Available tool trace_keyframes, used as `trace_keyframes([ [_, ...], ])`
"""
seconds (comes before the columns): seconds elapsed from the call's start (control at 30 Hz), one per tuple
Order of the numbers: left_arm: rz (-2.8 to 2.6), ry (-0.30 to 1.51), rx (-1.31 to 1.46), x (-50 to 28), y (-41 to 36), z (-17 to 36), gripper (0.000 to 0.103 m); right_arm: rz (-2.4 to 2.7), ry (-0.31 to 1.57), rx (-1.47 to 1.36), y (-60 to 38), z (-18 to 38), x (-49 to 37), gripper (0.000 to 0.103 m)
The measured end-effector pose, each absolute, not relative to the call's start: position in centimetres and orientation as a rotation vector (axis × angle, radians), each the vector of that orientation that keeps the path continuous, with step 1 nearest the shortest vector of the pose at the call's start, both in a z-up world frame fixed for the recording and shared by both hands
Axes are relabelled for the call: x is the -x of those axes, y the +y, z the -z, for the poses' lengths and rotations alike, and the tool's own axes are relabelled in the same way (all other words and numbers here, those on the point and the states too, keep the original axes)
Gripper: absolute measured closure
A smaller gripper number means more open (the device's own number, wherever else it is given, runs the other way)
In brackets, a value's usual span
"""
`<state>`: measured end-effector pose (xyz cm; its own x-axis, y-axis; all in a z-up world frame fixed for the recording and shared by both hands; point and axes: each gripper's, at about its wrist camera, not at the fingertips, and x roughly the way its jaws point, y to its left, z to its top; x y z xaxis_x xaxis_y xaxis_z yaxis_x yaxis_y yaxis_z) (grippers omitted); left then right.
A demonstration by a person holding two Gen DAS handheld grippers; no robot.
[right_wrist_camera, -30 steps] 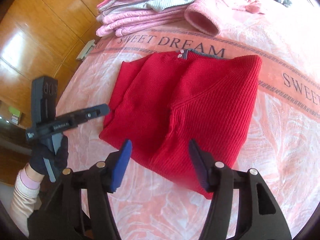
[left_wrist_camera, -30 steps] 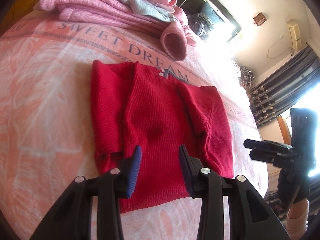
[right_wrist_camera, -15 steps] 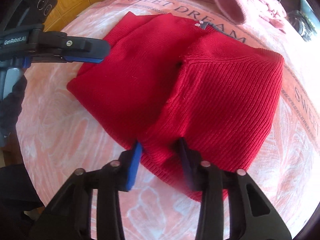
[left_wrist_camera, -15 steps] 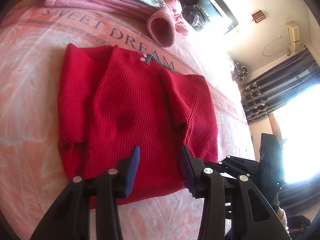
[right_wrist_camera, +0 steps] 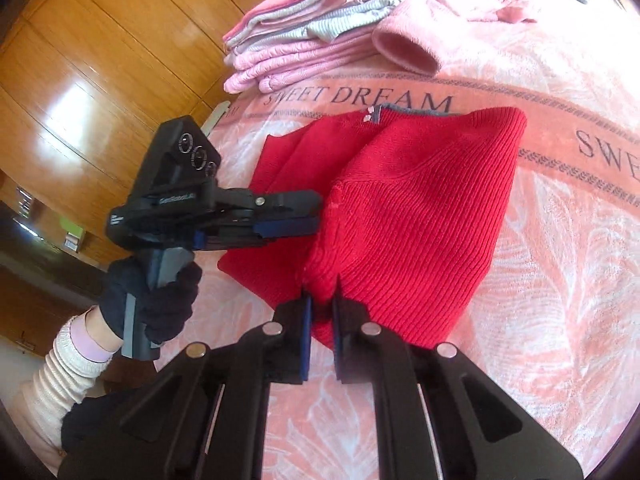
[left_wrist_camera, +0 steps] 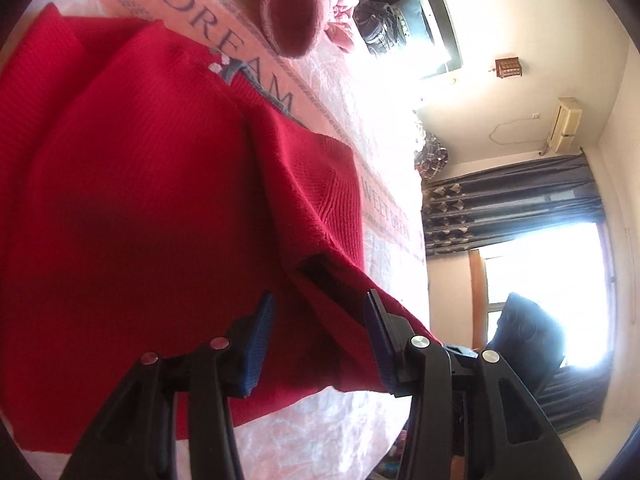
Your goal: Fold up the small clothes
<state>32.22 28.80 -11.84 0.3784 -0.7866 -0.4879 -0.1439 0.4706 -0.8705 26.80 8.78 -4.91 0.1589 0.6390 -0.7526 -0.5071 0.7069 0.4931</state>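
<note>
A red knit sweater [right_wrist_camera: 420, 216] lies on the pink bedspread with both sleeves folded in. My right gripper [right_wrist_camera: 321, 314] is shut on the near hem, which bunches up between the blue pads. The left gripper [right_wrist_camera: 298, 216], held by a gloved hand [right_wrist_camera: 160, 304], points at the same hem from the left side. In the left wrist view the left gripper [left_wrist_camera: 318, 320] stands open, and the sweater [left_wrist_camera: 140, 200] fills the space around its fingers. A raised ridge of hem [left_wrist_camera: 340, 280] runs between them. The right gripper's body [left_wrist_camera: 528, 332] shows dark against the window.
A stack of folded pink and grey clothes [right_wrist_camera: 304, 52] and a pink rolled sleeve [right_wrist_camera: 404, 48] lie at the far side of the bedspread [right_wrist_camera: 560, 280] printed "SWEET DREAM". A wooden wardrobe [right_wrist_camera: 80, 80] stands at the left. Curtains [left_wrist_camera: 512, 204] and a bright window are at the right.
Both grippers came down to the sweater's near hem. The right one went from open to shut on the hem and lifted it a little. The left stayed open.
</note>
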Motion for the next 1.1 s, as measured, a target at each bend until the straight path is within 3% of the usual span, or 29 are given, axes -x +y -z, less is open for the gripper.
trace_keyframes([
  [0.73,0.591,1.073,1.232,-38.3,25.6,16.8,0.054,-0.889,1.118,-0.172,7.8,3.9,-25.6,0.097],
  [0.8,0.610,1.052,1.196,-38.6,25.2,16.4,0.078,-0.894,1.122,-0.170,8.0,4.1,-25.4,0.097],
  [0.83,0.614,1.044,1.180,-38.3,25.3,16.3,0.084,-0.894,1.123,-0.167,8.0,4.1,-25.4,0.097],
  [1.1,0.621,0.922,1.068,-36.8,27.4,13.5,0.088,-0.942,1.127,-0.162,10.1,4.5,-25.1,0.097],
])
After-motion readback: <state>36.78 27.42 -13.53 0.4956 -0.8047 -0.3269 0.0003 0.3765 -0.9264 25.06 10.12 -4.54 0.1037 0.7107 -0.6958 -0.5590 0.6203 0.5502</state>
